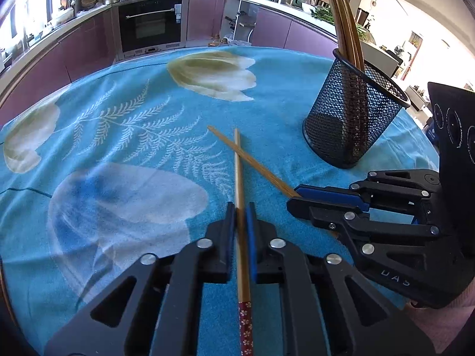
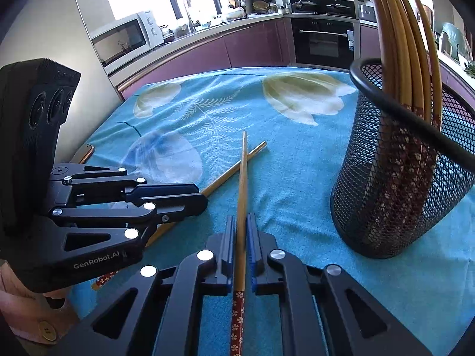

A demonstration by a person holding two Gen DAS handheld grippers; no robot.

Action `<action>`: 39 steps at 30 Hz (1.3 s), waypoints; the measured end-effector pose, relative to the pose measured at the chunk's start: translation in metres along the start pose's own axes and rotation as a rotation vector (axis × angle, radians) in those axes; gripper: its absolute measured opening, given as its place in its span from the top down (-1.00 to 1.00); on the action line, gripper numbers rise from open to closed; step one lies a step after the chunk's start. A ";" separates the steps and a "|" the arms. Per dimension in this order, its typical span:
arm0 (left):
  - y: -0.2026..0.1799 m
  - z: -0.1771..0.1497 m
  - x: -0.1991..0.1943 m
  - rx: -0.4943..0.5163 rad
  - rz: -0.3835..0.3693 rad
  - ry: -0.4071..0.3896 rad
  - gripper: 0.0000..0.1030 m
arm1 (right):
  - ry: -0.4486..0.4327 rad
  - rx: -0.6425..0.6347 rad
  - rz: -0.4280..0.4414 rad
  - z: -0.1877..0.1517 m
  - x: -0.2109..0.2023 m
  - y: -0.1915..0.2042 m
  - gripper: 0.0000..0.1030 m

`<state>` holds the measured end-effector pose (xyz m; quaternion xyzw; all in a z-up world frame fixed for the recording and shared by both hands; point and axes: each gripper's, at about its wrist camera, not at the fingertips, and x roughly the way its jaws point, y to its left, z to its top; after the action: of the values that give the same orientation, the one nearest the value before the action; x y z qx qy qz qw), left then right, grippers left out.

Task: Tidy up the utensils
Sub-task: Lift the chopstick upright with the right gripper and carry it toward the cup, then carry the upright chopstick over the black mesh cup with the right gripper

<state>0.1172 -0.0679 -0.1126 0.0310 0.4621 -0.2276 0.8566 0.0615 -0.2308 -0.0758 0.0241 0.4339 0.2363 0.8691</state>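
The left gripper (image 1: 239, 210) was clamped on one chopstick (image 1: 237, 163), its jaws pressed together on the bamboo shaft. The right gripper (image 2: 241, 222) was clamped likewise on a second chopstick (image 2: 243, 172). Each chopstick had a plain bamboo shaft and a red handle end printed with small white flowers. The two shafts crossed each other near their tips, low over the tablecloth (image 1: 118, 136); whether the tips touched the cloth could not be told.

The tablecloth was blue terry with pale tulips and white fern fronds. A black mesh holder (image 1: 353, 118) stood upright on it, to the right of the crossed chopsticks and well clear of them. Several more chopsticks (image 2: 400, 59) of the same pattern stood in the holder, handle ends down, leaning against its rim.

Legible writing: "GenRobot.AI" in white on the body of the left gripper, read from the right wrist view. On the right gripper's body, in the left wrist view, only the letters "DAS" could be made out. A phone (image 2: 84, 152) lay at the far left edge of the table.

Behind the table stood a built-in oven (image 1: 150, 26) and a white microwave (image 2: 124, 38) on the counter; their labels were too small to read.
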 end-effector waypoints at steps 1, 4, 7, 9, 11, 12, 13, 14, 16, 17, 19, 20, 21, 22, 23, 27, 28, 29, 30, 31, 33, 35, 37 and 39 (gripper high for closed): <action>0.000 0.000 -0.001 -0.002 -0.003 -0.002 0.85 | -0.005 0.002 0.002 0.000 -0.002 -0.001 0.89; -0.001 -0.001 -0.005 0.003 0.000 -0.016 0.85 | -0.026 0.006 0.011 0.000 -0.009 -0.003 0.89; 0.000 0.000 -0.013 0.001 -0.009 -0.037 0.85 | -0.058 0.001 0.020 0.001 -0.019 -0.003 0.89; 0.000 0.002 -0.020 -0.002 -0.017 -0.054 0.85 | -0.081 -0.003 0.027 0.001 -0.027 -0.002 0.89; 0.001 0.003 -0.027 -0.005 -0.028 -0.071 0.85 | -0.099 -0.004 0.032 0.002 -0.034 -0.002 0.89; 0.001 0.004 -0.031 -0.005 -0.033 -0.077 0.85 | -0.111 -0.005 0.033 0.002 -0.038 -0.002 0.89; 0.001 0.005 -0.034 -0.006 -0.040 -0.085 0.85 | -0.120 -0.007 0.035 0.002 -0.041 -0.001 0.89; 0.001 0.006 -0.039 -0.007 -0.045 -0.095 0.85 | -0.129 -0.008 0.037 0.003 -0.044 -0.001 0.89; 0.000 0.007 -0.045 -0.004 -0.053 -0.109 0.85 | -0.146 -0.010 0.036 0.004 -0.051 0.000 0.89; 0.000 0.008 -0.049 -0.002 -0.057 -0.118 0.85 | -0.156 -0.010 0.036 0.005 -0.055 -0.001 0.89; -0.001 0.009 -0.055 0.002 -0.064 -0.131 0.85 | -0.172 -0.008 0.035 0.006 -0.060 -0.001 0.89; -0.002 0.010 -0.059 0.003 -0.072 -0.138 0.85 | -0.182 -0.006 0.036 0.007 -0.064 -0.002 0.89; -0.003 0.010 -0.061 0.004 -0.078 -0.144 0.85 | -0.190 -0.005 0.036 0.007 -0.066 -0.002 0.89; -0.004 0.011 -0.065 0.007 -0.087 -0.149 0.85 | -0.197 -0.004 0.035 0.006 -0.069 -0.003 0.89; -0.005 0.011 -0.067 0.008 -0.096 -0.153 0.85 | -0.205 -0.004 0.033 0.006 -0.072 -0.003 0.89; -0.007 0.013 -0.078 0.008 -0.128 -0.173 0.85 | -0.237 -0.002 0.026 0.007 -0.084 -0.007 0.89; -0.007 0.014 -0.080 0.007 -0.136 -0.178 0.85 | -0.243 -0.001 0.024 0.007 -0.087 -0.008 0.89; -0.008 0.014 -0.081 0.006 -0.141 -0.182 0.85 | -0.251 0.000 0.023 0.007 -0.089 -0.009 0.89; -0.008 0.015 -0.084 0.007 -0.146 -0.188 0.85 | -0.256 0.000 0.021 0.007 -0.091 -0.011 0.89; -0.009 0.015 -0.086 0.007 -0.149 -0.193 0.85 | -0.262 0.001 0.017 0.008 -0.093 -0.012 0.89; -0.010 0.015 -0.091 0.007 -0.162 -0.201 0.85 | -0.271 0.003 0.014 0.007 -0.096 -0.013 0.89; -0.010 0.017 -0.094 0.006 -0.174 -0.207 0.85 | -0.280 0.005 0.011 0.007 -0.099 -0.016 0.89; -0.009 0.017 -0.098 0.007 -0.192 -0.211 0.85 | -0.290 0.006 0.009 0.008 -0.102 -0.018 0.88; -0.010 0.018 -0.100 0.006 -0.204 -0.213 0.85 | -0.300 0.006 0.007 0.008 -0.105 -0.020 0.89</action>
<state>0.0799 -0.0449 -0.0199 -0.0379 0.3684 -0.3171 0.8731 0.0213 -0.2923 0.0026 0.0634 0.2998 0.2319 0.9232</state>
